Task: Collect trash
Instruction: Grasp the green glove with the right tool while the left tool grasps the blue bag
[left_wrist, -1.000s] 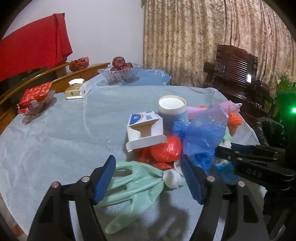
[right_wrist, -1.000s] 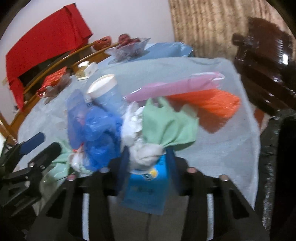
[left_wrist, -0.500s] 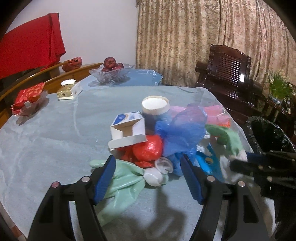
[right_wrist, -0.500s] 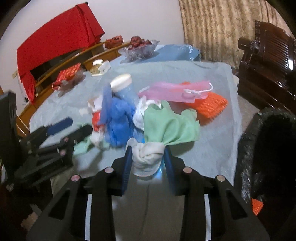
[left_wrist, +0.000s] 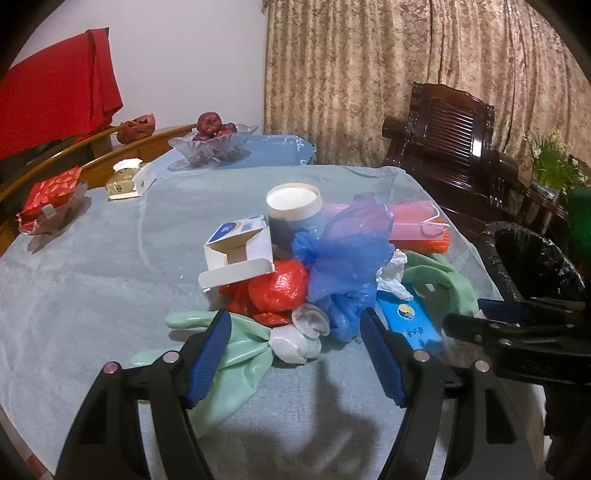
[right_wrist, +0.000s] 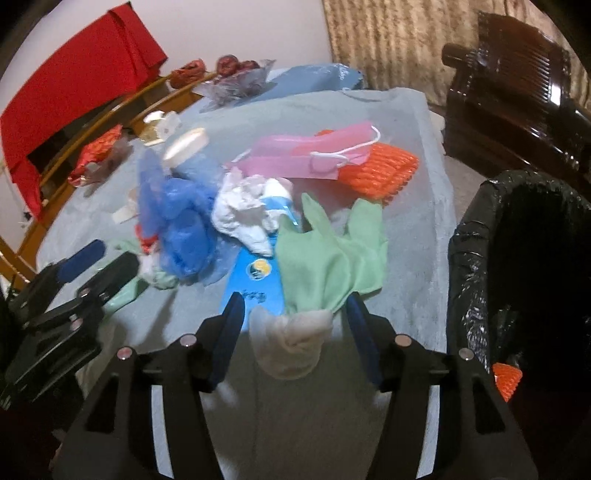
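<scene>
Half a second ago the right gripper (right_wrist: 295, 325) pinched the white cuff of the mint-green rubber glove (right_wrist: 328, 254); now its jaws have spread wide apart, and the glove lies loose between them on the grey-blue tablecloth (right_wrist: 413, 236), draped over a flat blue packet (right_wrist: 255, 280). Just right of the table stands the black-lined trash bin (right_wrist: 517, 258), with an orange scrap visible inside. The left gripper (left_wrist: 295, 350) hovers with its jaws apart, holding nothing, over a second mint-green glove (left_wrist: 236, 354) at the near edge of the trash pile: crumpled blue plastic bag (left_wrist: 347, 254), red plastic wrapper (left_wrist: 277, 288), open white carton (left_wrist: 240, 251), and a white-lidded tub (left_wrist: 293, 206).
</scene>
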